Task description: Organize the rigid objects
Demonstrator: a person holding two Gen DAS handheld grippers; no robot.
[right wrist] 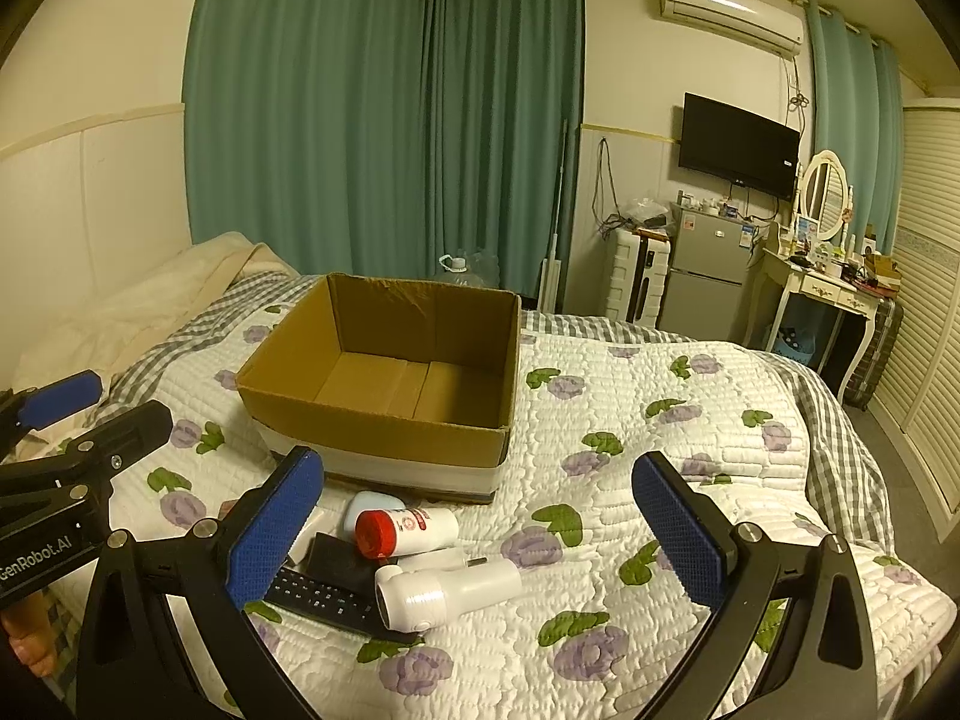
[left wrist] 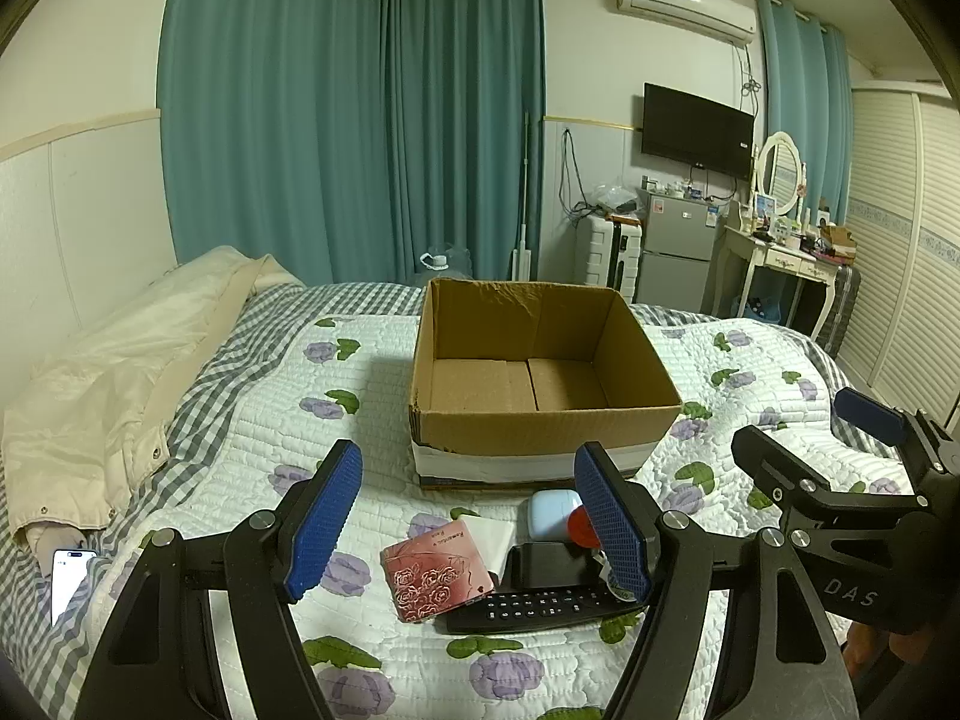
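while both jaws gape, clutter [right wrist: 408,564] lies before the cardboard box [left wrist: 543,414].

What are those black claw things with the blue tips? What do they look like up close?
Each is a handheld gripper of matte black angular arms joined by silver bolts. The left gripper and right gripper both end in two flat blue pads with a fine dotted grip texture. White lettering marks the bodies: "DAS" on one, "GenRobot.AI" on the other. No cables show, and only a bit of bare skin.
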